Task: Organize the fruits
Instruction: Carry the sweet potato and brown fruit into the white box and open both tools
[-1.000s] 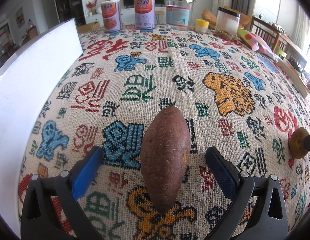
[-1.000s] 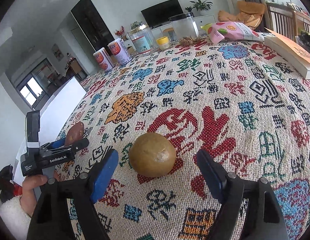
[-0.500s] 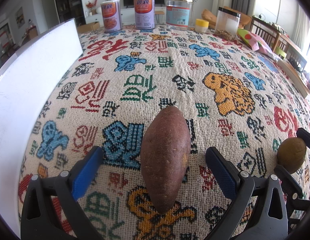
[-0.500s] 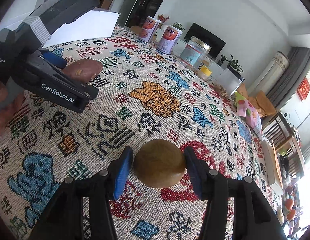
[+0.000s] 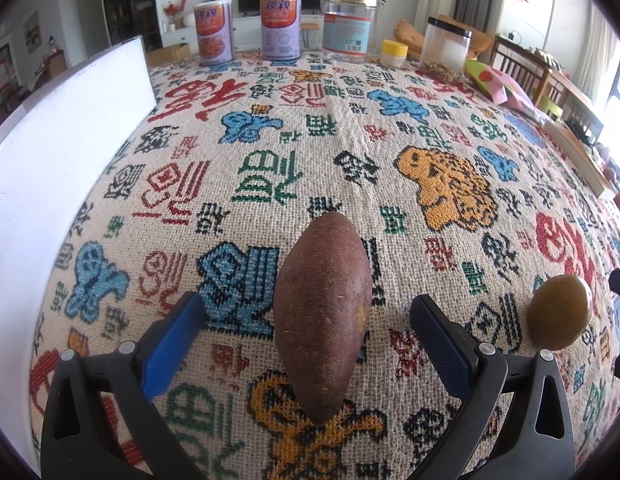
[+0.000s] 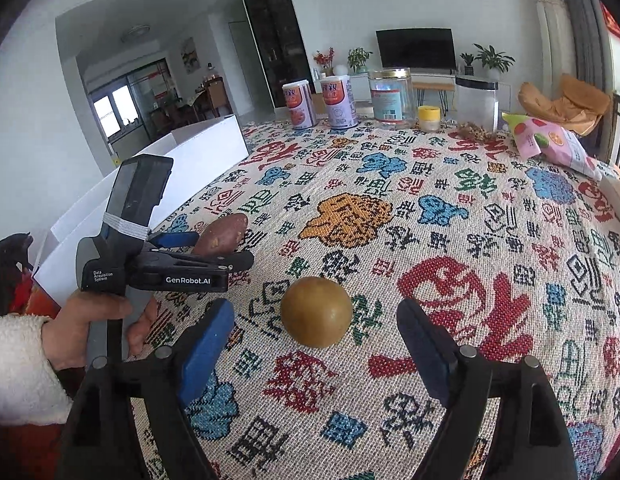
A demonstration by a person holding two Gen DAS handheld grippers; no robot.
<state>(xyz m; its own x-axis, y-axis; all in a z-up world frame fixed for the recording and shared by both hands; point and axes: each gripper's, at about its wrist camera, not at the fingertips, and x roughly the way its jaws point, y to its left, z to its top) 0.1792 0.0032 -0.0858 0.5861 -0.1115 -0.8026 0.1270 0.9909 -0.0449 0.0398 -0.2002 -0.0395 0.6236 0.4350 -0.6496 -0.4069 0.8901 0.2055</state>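
Observation:
A reddish-brown sweet potato [image 5: 324, 316] lies lengthwise on the patterned tablecloth [image 5: 350, 140], between the blue pads of my left gripper [image 5: 310, 344], which stands open and clear of it on both sides. A round brown-green fruit [image 6: 316, 311] rests on the cloth in the right wrist view. My right gripper [image 6: 316, 354] is around it with its jaws opening, and neither pad touches the fruit. The same fruit [image 5: 560, 312] shows to the right of the sweet potato in the left wrist view. The left gripper [image 6: 214, 252], held by a hand [image 6: 90, 320], appears beside the sweet potato [image 6: 222, 234].
A white box [image 5: 62, 168] runs along the left edge of the table. At the far edge stand two cans [image 5: 280, 26], a clear jar [image 5: 350, 26], a small yellow-lidded jar [image 5: 394, 53] and a plastic container [image 5: 448, 50]. A pink snack bag [image 6: 550, 144] lies at the far right.
The right gripper closed on the round fruit, carried it left toward the sweet potato, then let go and widened its jaws. The left gripper and sweet potato have not moved.

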